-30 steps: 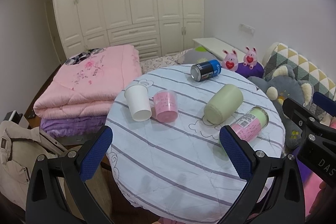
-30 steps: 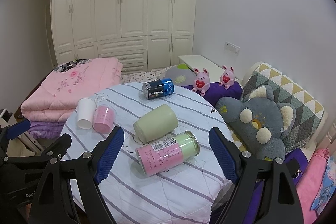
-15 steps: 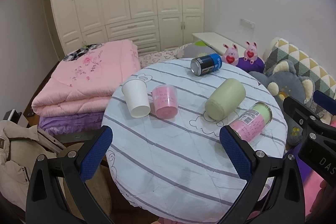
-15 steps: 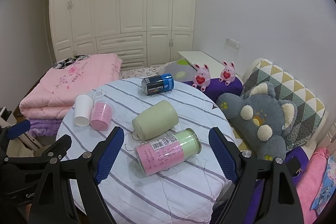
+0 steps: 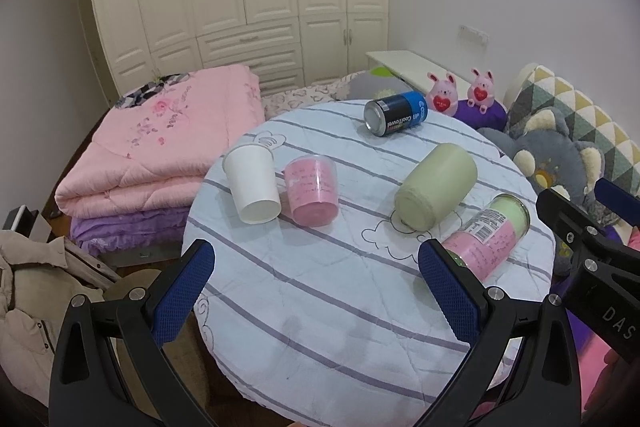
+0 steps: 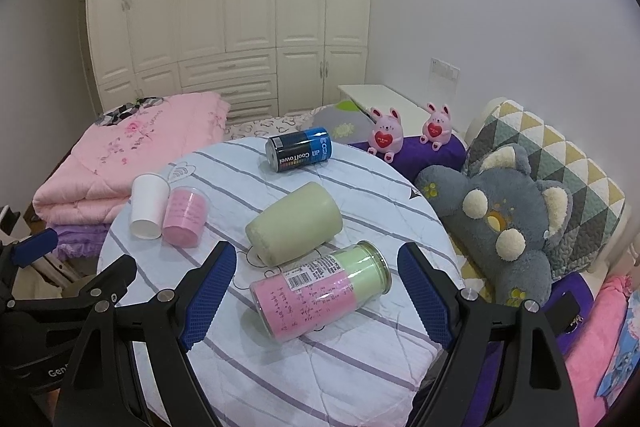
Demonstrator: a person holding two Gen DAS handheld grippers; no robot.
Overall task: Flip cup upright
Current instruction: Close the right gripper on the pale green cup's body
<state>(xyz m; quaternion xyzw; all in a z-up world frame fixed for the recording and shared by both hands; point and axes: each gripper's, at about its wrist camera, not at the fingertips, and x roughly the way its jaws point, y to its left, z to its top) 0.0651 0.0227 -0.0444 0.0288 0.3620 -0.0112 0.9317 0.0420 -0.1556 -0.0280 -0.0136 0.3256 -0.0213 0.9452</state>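
A round table (image 5: 320, 307) with a striped cloth holds several containers lying on their sides. A white paper cup (image 5: 251, 183) (image 6: 149, 205) lies at the left next to a clear cup with pink filling (image 5: 313, 190) (image 6: 186, 215). A pale green cup (image 5: 437, 185) (image 6: 295, 223) lies in the middle. A pink and green jar (image 5: 486, 240) (image 6: 320, 291) lies at the right. My left gripper (image 5: 316, 291) is open and empty above the near table. My right gripper (image 6: 316, 287) is open and empty, its jaws either side of the jar but apart from it.
A blue and black can (image 5: 396, 111) (image 6: 299, 149) lies at the table's far edge. A folded pink quilt (image 5: 160, 151) lies left. A grey plush (image 6: 504, 223), two pink rabbit toys (image 6: 408, 131) and a patterned pillow (image 6: 560, 163) lie right. White wardrobes (image 6: 224, 7) stand behind.
Both grippers have drifted slightly forward and down toward the table. Nothing on the table has moved, and both grippers remain open.
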